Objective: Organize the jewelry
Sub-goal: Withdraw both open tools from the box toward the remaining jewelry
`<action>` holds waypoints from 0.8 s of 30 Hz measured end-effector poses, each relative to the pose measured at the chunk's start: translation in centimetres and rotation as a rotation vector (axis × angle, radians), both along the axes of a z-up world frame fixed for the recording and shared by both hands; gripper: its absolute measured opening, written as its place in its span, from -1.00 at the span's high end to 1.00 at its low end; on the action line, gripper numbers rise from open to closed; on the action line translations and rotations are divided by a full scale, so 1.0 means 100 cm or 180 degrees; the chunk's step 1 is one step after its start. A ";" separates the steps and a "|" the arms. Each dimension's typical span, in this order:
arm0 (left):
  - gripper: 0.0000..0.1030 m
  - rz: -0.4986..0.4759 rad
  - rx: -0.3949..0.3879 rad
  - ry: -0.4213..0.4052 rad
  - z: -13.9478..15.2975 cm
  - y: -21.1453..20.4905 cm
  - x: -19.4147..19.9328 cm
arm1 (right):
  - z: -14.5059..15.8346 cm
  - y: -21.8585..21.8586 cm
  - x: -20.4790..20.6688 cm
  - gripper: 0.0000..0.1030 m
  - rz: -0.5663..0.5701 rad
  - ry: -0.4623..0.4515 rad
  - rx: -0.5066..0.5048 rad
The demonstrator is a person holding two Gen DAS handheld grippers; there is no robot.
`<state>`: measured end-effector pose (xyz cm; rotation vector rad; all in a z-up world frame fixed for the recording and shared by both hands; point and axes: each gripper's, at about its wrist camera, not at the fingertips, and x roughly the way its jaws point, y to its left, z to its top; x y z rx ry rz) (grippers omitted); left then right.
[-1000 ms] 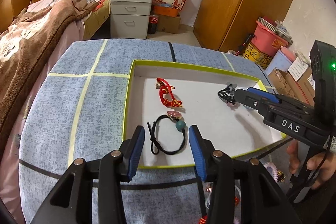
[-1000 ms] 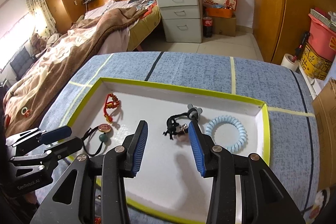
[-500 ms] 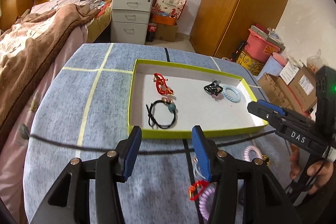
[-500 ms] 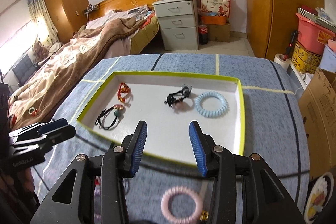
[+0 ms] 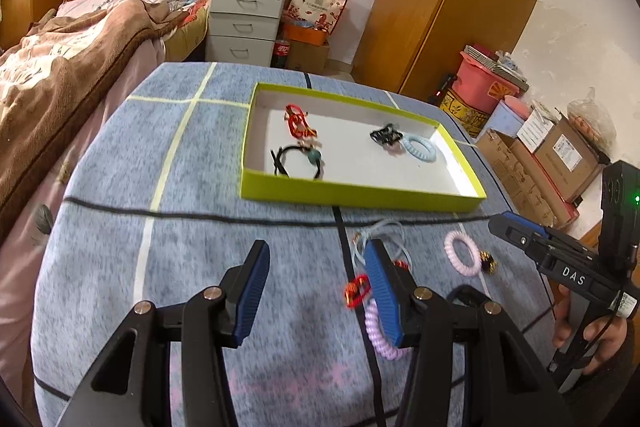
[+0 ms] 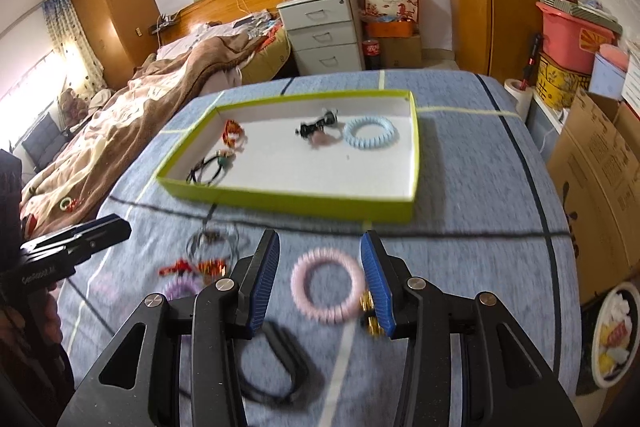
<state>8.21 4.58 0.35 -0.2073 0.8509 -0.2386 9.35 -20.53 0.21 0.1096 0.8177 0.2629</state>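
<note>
A green-rimmed white tray (image 5: 360, 195) (image 6: 288, 197) holds a red knot charm (image 5: 298, 123), a black hair tie with a teal bead (image 5: 298, 161), a black clip (image 5: 386, 135) and a light blue coil tie (image 5: 419, 148) (image 6: 371, 133). My left gripper (image 5: 316, 291) is open and empty over the blue cloth, beside a purple coil tie (image 5: 380, 331) and a red charm (image 5: 357, 291). My right gripper (image 6: 320, 283) is open, its tips on either side of a pink coil tie (image 6: 328, 285) (image 5: 462, 253). A black band (image 6: 280, 367) lies below it.
More loose pieces lie on the cloth: a clear hoop (image 6: 212, 241), red charms (image 6: 192, 267) and a gold bead (image 6: 368, 311). A bed (image 5: 60, 55) stands left of the table, boxes (image 6: 600, 187) to the right.
Both grippers have drawn back from over the tray toward the near side of the table. The loose pieces on the cloth have come into view. Both stay open.
</note>
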 end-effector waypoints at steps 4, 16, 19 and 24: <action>-0.01 -0.0039 0.0008 0.0047 -0.007 -0.002 -0.010 | -0.008 0.000 -0.018 0.15 0.0037 0.0043 -0.0076; -0.01 -0.0214 0.0007 0.0147 -0.021 -0.020 -0.028 | -0.024 0.007 -0.043 0.15 0.0123 0.0140 -0.0076; -0.01 -0.0251 0.0035 0.0192 -0.024 -0.026 -0.029 | -0.028 0.012 -0.048 0.15 0.0122 0.0155 -0.0099; -0.01 -0.0322 0.0040 0.0263 -0.027 -0.033 -0.031 | -0.032 0.016 -0.050 0.15 0.0061 0.0200 -0.0209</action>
